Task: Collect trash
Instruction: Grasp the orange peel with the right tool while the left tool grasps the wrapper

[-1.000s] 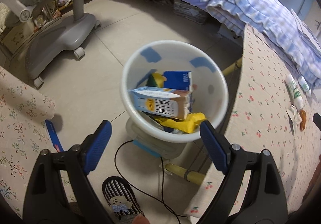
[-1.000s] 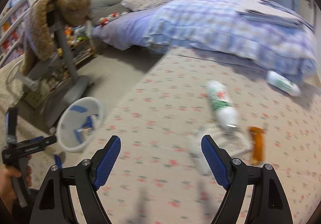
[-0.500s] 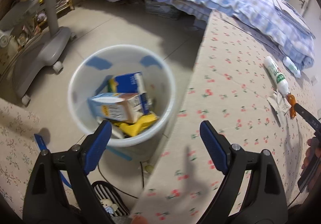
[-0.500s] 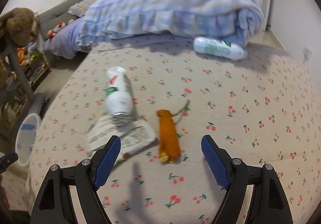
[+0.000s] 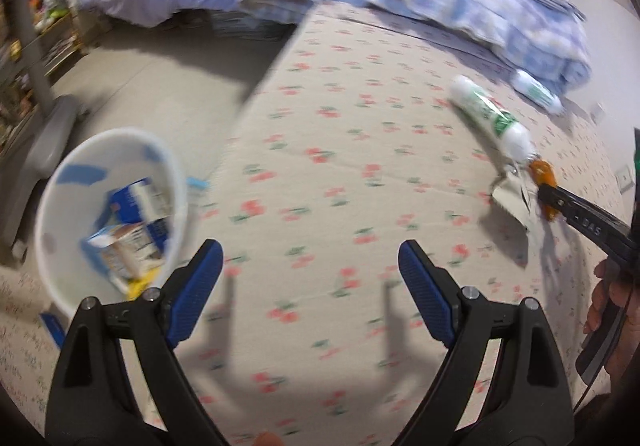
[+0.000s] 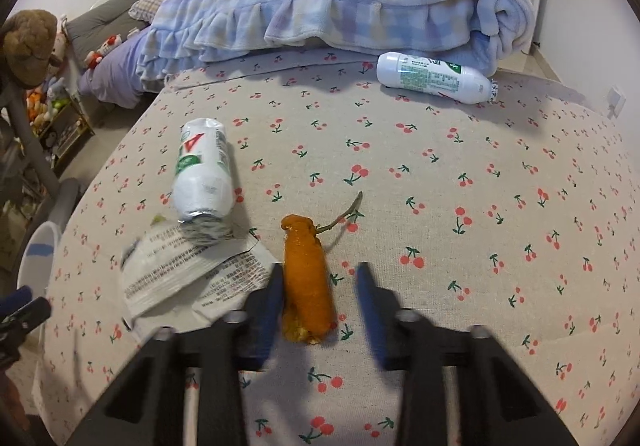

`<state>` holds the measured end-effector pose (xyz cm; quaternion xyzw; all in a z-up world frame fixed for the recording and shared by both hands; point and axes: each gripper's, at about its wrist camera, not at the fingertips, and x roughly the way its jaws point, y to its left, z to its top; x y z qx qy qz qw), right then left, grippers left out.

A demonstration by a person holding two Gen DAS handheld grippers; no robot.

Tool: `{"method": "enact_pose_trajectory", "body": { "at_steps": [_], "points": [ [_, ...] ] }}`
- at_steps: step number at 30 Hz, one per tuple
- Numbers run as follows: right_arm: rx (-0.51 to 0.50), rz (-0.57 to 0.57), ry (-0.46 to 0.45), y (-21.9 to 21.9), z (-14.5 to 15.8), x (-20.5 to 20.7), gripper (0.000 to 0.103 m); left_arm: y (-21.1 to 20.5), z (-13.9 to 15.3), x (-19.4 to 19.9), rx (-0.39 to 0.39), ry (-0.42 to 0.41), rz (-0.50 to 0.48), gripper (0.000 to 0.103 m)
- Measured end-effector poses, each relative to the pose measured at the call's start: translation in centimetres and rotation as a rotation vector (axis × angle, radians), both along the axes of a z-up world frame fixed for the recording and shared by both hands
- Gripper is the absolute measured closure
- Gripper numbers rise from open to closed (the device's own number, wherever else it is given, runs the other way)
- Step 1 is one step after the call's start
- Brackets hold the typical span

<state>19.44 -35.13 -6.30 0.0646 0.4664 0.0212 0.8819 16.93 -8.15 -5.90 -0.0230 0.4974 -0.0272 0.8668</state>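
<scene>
Straddling orange peel point(image 6: 307, 278), R gripper point(image 6: 320, 282) jaws part-open, L gripper point(image 5: 310, 274) jaws wide, empty

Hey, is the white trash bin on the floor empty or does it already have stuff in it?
Not empty. The white trash bin holds blue-and-white cartons and something yellow near the bottom.

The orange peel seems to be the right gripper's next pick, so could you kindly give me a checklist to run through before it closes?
1. Right gripper open: ok, both fingers apart.
2. Orange peel between the fingers: ok, though it sits against the left finger, off centre.
3. Paper wrapper out of the grasp: cannot tell, its edge reaches the left finger.
4. White bottle clear of the fingers: ok.
5. Trash bin ready: ok, open-topped, cartons inside.
6. Left gripper free: ok, open and holding nothing.
</scene>
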Motion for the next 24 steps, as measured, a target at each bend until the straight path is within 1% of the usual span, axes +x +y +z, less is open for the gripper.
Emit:
{"method": "enact_pose_trajectory", "body": {
  "at_steps": [1, 4, 7, 11, 16, 20, 22, 24],
  "points": [
    [0.016, 0.006, 0.006, -0.3, 0.0, -0.1, 0.082, -0.8, 0.0, 0.1, -0.004, -0.005, -0.022, 0.014],
    [0.056, 0.004, 0.014, -1.0, 0.1, -0.5, 0.085, -3.0, 0.1, 0.6, -0.024, -0.019, -0.08, 0.014],
    [0.069, 0.001, 0.017, -1.8, 0.3, -1.2, 0.085, -5.3, 0.4, 1.3, -0.075, -0.028, -0.138, 0.014],
    [0.086, -0.005, 0.007, -3.1, 1.0, -2.3, 0.086, -8.3, 0.6, 1.6, -0.104, -0.033, -0.208, 0.015],
    [0.095, -0.024, 0.0, -5.1, 1.8, -3.9, 0.086, -11.6, 0.5, 1.9, -0.115, -0.022, -0.285, 0.024],
    [0.099, -0.027, 0.0, -6.2, 2.2, -5.1, 0.086, -13.2, -0.2, 2.0, -0.125, 0.001, -0.313, 0.037],
    [0.101, -0.025, 0.0, -6.7, 2.4, -5.8, 0.086, -13.8, -0.6, 2.2, -0.129, 0.016, -0.323, 0.041],
    [0.103, -0.026, 0.003, -7.1, 2.5, -6.4, 0.086, -14.4, -0.6, 2.1, -0.11, 0.004, -0.33, 0.043]
  ]
}}
